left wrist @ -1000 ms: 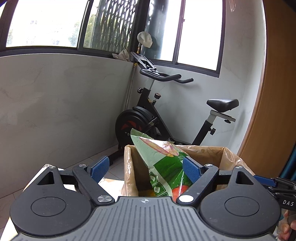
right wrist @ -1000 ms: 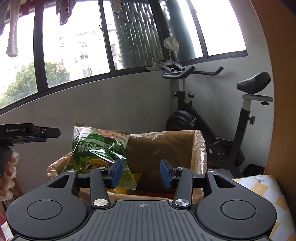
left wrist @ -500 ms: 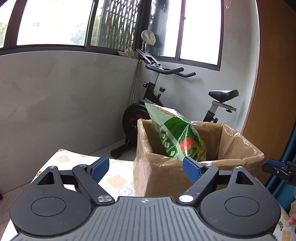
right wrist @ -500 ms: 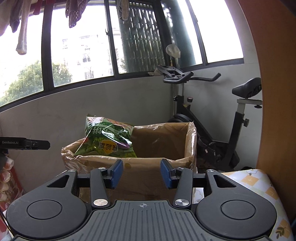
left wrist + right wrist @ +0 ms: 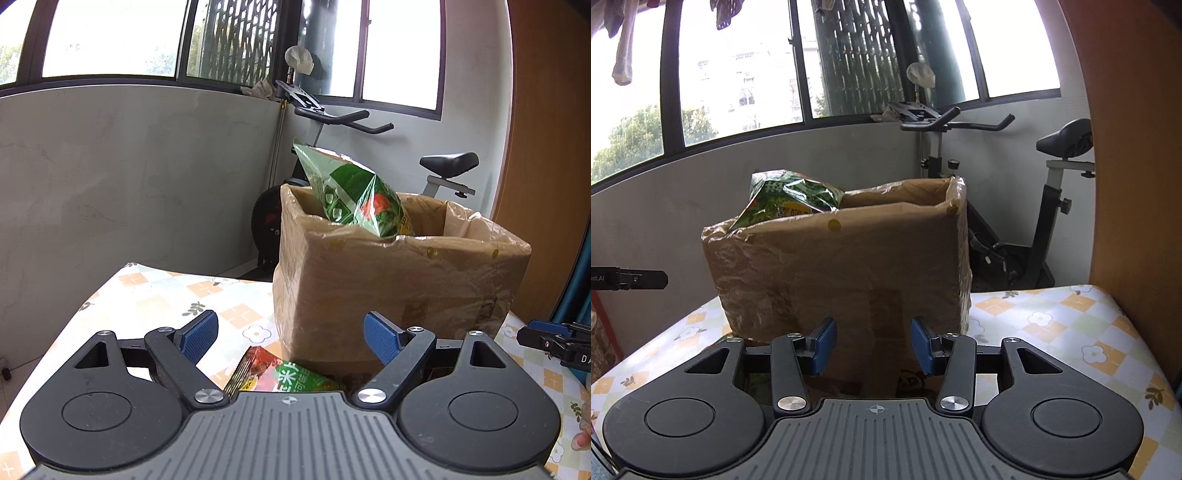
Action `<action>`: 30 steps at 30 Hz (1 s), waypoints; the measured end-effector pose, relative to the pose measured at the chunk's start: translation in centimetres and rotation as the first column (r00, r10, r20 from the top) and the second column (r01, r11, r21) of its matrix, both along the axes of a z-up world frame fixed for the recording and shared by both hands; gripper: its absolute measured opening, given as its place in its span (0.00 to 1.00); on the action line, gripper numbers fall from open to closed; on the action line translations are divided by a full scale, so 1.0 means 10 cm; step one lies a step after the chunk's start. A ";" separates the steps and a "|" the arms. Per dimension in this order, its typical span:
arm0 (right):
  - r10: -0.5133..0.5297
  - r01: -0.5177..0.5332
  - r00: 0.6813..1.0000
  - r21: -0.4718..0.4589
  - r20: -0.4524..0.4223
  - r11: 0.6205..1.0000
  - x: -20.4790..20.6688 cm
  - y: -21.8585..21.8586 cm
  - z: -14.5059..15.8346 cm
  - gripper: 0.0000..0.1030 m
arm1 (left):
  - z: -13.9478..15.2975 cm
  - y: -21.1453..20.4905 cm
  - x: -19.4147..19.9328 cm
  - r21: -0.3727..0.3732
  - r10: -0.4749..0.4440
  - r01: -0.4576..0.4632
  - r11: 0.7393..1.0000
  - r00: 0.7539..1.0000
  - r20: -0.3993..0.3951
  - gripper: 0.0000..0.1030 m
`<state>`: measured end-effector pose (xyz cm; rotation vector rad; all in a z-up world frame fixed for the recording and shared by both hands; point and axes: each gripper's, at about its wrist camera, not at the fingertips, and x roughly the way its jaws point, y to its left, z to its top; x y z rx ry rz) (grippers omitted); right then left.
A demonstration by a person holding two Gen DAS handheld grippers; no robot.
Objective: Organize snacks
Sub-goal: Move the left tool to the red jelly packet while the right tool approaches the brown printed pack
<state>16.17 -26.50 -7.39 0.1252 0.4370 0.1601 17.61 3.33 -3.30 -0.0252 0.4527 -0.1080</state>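
Snack packet (image 5: pixel 284 374) lies on the table (image 5: pixel 155 295) before the box (image 5: pixel 388 288), under the wide-open, empty left claw (image 5: pixel 290 334); lower squarely, then close. Right claw (image 5: pixel 873 345) is narrowly parted, empty.

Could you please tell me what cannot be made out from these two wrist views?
- Cardboard box interior: its walls hide it in both views.
- Green snack bag: lower part hidden by the box rim.
- Second snack packet: left view, mostly behind the left gripper body.
- Right gripper: empty.

Bright window (image 5: pixel 110 37) backlight (blown out), fisheye-bent edges
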 end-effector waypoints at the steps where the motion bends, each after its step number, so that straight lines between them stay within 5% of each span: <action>1: -0.005 0.005 1.000 0.006 -0.010 1.000 -0.01 0.00 -0.05 0.41 | -0.05 -0.01 -0.01 0.004 0.003 -0.003 1.000 1.000 -0.004 0.85; 15: -0.013 0.013 0.994 0.000 -0.104 1.000 -0.13 0.09 -0.62 0.41 | -0.42 0.01 -0.12 -0.028 0.062 -0.063 0.998 0.997 -0.044 0.85; 30: 0.030 -0.034 0.994 -0.042 -0.105 0.999 -0.13 0.28 -0.83 0.45 | -0.69 -0.02 -0.17 -0.022 0.084 -0.086 0.996 0.993 -0.085 0.84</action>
